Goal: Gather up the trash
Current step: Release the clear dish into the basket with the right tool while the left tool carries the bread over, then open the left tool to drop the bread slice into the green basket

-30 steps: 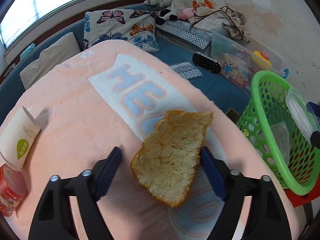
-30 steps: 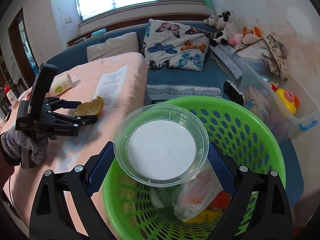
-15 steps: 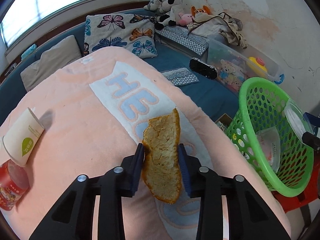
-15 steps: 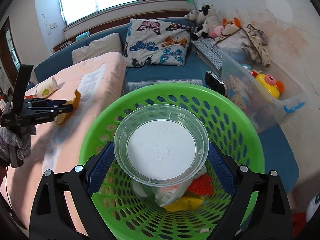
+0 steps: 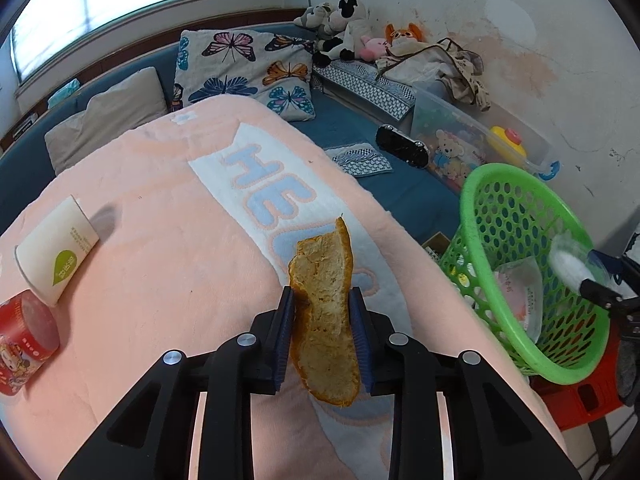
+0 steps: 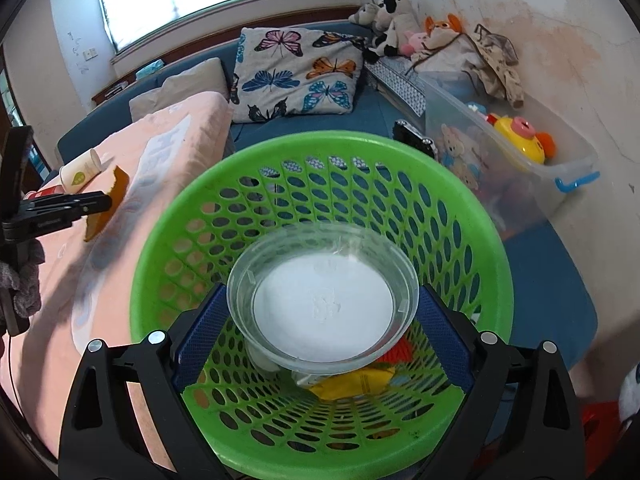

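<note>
My left gripper [image 5: 322, 332] is shut on an orange peel [image 5: 325, 312] and holds it on edge above the pink blanket [image 5: 160, 240]. It also shows in the right wrist view [image 6: 108, 200]. My right gripper [image 6: 320, 320] is shut on a clear plastic container [image 6: 322, 300] and holds it inside the mouth of the green basket [image 6: 320, 152]. The basket [image 5: 500, 176] stands right of the blanket and holds wrappers [image 6: 352, 380]. A paper cup [image 5: 56, 248] lies on its side and a red can [image 5: 24, 344] stands at the blanket's left.
A butterfly pillow [image 5: 244, 68] and a beige pillow [image 5: 104, 116] lie on the blue sofa behind the blanket. A clear toy bin [image 5: 476, 144], soft toys [image 5: 344, 24] and a black toy car [image 5: 402, 152] sit at the right by the wall.
My left gripper closed on the orange peel, turned it on edge and lifted it. My right gripper moved the clear container over the basket and lower into its mouth.
</note>
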Motion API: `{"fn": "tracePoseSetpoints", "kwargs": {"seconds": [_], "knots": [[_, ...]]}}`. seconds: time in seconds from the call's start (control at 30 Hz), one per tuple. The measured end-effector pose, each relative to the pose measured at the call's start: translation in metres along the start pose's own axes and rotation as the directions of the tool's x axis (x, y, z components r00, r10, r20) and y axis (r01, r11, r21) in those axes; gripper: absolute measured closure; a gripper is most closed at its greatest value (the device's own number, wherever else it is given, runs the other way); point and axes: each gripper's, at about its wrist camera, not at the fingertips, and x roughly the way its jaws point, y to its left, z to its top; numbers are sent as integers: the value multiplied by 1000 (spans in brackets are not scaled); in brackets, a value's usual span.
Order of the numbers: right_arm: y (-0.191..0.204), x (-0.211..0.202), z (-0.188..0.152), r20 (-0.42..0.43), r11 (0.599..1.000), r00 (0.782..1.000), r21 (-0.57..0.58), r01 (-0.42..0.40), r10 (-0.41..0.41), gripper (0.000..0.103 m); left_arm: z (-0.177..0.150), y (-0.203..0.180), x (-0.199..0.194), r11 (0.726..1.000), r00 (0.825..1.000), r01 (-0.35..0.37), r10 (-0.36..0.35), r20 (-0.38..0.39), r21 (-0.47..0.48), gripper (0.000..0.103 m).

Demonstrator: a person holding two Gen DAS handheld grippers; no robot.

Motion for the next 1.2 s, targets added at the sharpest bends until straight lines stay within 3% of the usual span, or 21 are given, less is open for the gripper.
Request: {"fn": "tracePoseSetpoints", "kwargs": {"seconds": [0.3, 0.57, 0.93, 1.2], "knots": [[-1, -11, -4, 18, 1000, 1000, 10, 3, -3, 10, 2, -12, -29, 999, 998, 32, -33, 48, 8, 77], [-4, -31, -6, 54, 1000, 998, 3, 12, -12, 10, 9, -55, -48, 993, 991, 104, -108, 81, 53, 77], [-7, -49, -13, 77, 1000, 997, -14, 9, -8, 10, 13, -124, -36, 976, 981, 183, -189, 45, 119, 77], [-9, -55, -19, 86, 1000, 996, -16, 1, 0, 10, 10, -155, -21, 969, 979, 201, -204, 6, 141, 72]]}}
